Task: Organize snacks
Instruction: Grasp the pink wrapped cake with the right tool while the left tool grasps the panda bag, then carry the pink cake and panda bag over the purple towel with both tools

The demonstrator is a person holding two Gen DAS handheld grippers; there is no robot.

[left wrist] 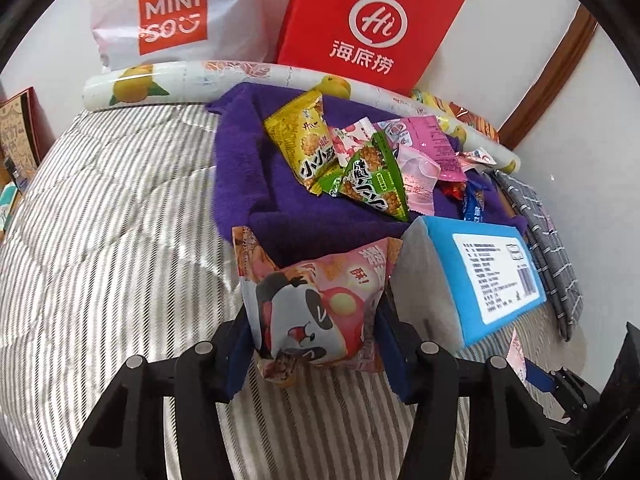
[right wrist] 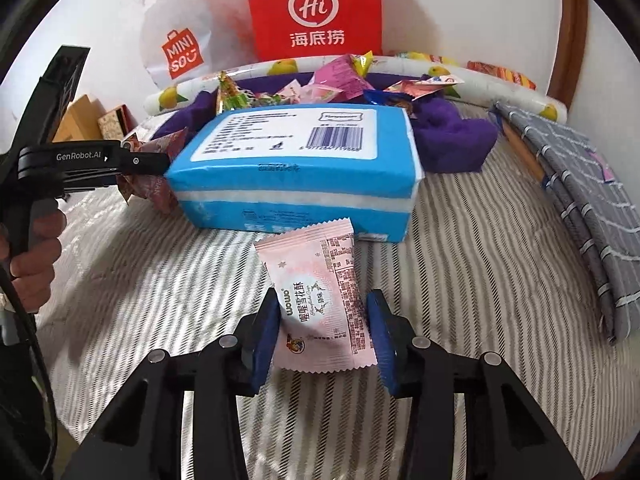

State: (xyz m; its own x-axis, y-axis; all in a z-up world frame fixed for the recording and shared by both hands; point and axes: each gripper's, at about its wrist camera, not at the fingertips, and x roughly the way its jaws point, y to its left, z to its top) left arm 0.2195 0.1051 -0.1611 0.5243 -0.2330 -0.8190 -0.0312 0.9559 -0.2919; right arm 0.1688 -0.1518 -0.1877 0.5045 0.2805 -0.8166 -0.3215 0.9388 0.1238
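My left gripper (left wrist: 316,344) is shut on a pink panda snack packet (left wrist: 316,312) and holds it over the striped bedding, left of a blue tissue pack (left wrist: 472,276). It also shows in the right wrist view (right wrist: 144,164), with the packet (right wrist: 154,190) against the pack's left end. My right gripper (right wrist: 326,320) is shut on a pale pink nougat packet (right wrist: 320,300), just in front of the tissue pack (right wrist: 296,168). A pile of snack packets (left wrist: 360,160) lies on a purple towel (left wrist: 248,184) behind the pack.
A red Haidilao bag (left wrist: 368,28) and a white Miniso bag (left wrist: 168,20) lean on the wall. A lemon-print roll (left wrist: 160,84) lies in front of them. A folded grey checked cloth (right wrist: 580,184) lies at the right. Boxes (right wrist: 100,124) stand at the left.
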